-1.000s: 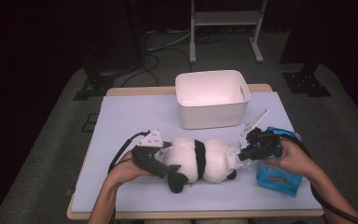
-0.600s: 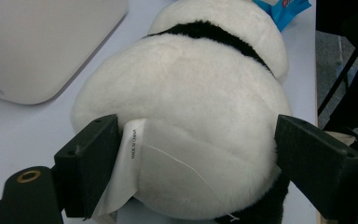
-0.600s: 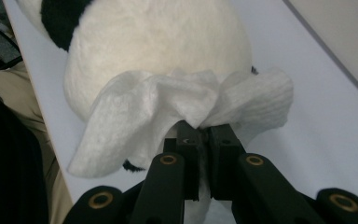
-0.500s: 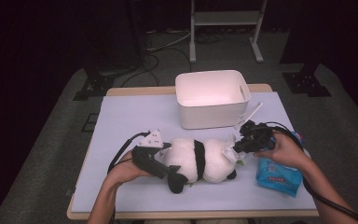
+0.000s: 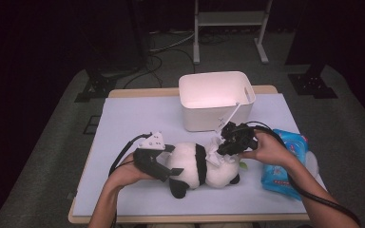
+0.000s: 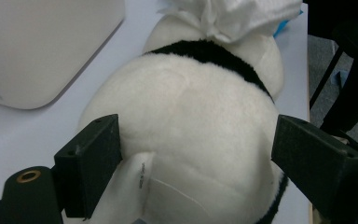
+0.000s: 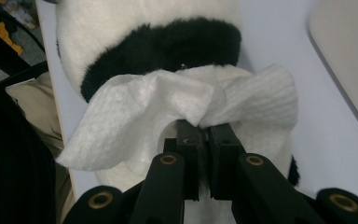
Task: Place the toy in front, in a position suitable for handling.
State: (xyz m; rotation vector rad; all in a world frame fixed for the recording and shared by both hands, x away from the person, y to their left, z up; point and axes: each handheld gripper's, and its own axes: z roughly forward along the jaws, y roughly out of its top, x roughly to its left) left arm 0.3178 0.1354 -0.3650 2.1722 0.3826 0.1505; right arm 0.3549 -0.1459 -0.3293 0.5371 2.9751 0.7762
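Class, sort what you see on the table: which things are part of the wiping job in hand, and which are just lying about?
In use:
panda, gripped by the left gripper
wipe, pinched in the right gripper and held on the panda

Lying about:
white bin
blue wipe pack

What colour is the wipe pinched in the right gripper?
White, with a fine ribbed texture; the wipe shows best in the right gripper view.

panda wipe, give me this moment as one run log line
left claw: clamped on panda plush body | right claw: shut on white wipe, at panda's head | wipes pack: right of panda | white bin: behind panda
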